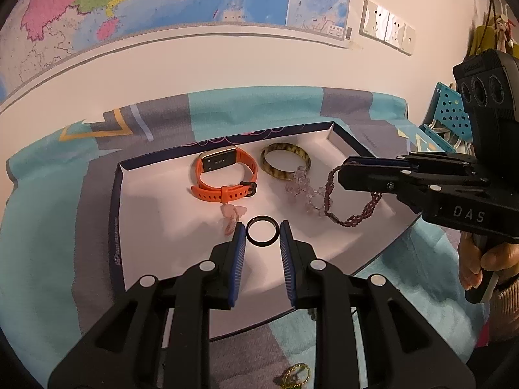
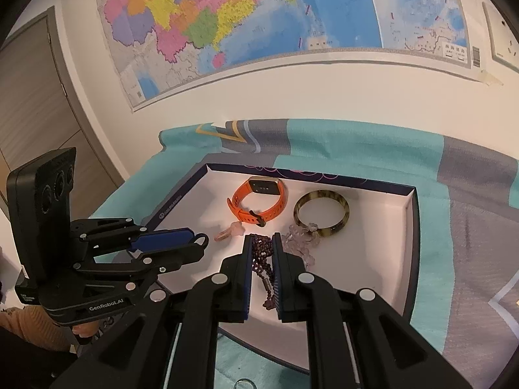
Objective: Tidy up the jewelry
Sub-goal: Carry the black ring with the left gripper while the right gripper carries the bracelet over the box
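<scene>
left gripper (image 1: 262, 231): jaws nearly closed, pinching black ring (image 1: 262, 232) over near part of white tray (image 1: 155, 207) | right gripper (image 2: 262, 243): jaws nearly closed on dark-red beaded bracelet (image 2: 261, 253), over tray's right | tray's far part: orange watch (image 1: 223, 175), tortoiseshell bangle (image 1: 285, 162)
</scene>
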A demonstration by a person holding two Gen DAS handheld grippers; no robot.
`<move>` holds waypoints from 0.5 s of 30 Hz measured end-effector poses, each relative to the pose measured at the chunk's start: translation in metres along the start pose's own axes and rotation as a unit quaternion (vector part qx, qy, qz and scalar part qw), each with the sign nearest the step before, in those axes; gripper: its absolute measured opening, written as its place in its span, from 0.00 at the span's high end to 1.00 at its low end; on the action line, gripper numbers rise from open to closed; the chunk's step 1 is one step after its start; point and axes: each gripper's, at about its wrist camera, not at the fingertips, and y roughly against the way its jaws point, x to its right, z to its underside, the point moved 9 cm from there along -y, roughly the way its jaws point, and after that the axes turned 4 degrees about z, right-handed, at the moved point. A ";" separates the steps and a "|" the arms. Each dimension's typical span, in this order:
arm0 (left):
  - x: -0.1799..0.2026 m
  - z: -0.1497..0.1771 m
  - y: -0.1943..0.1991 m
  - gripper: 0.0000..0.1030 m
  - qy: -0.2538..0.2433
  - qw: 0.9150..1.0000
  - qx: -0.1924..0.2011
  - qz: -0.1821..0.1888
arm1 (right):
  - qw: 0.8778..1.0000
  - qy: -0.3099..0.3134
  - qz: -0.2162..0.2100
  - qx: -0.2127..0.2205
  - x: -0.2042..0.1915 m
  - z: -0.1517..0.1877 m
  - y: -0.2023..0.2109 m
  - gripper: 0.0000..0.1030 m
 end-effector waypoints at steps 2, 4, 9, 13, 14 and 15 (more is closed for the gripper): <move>0.000 0.000 -0.003 0.79 0.000 1.000 -0.002 0.001 | 1.000 -0.002 -0.001 -0.002 0.001 0.000 -0.002 0.90; 0.000 0.000 -0.005 0.79 0.001 1.000 -0.004 -0.001 | 1.000 -0.003 -0.002 -0.004 0.001 -0.001 -0.004 0.90; -0.002 0.000 -0.011 0.79 0.005 1.000 -0.012 -0.005 | 1.000 -0.009 -0.005 -0.008 0.004 -0.002 -0.010 0.90; -0.004 0.001 -0.015 0.79 0.008 1.000 -0.017 -0.008 | 1.000 -0.014 -0.002 -0.014 0.009 -0.002 -0.017 0.90; -0.005 0.001 -0.016 0.79 0.008 1.000 -0.018 -0.008 | 1.000 -0.016 -0.003 -0.021 0.010 0.000 -0.020 0.90; -0.005 0.001 -0.017 0.79 0.008 1.000 -0.019 -0.009 | 1.000 -0.018 -0.003 -0.022 0.011 0.000 -0.021 0.90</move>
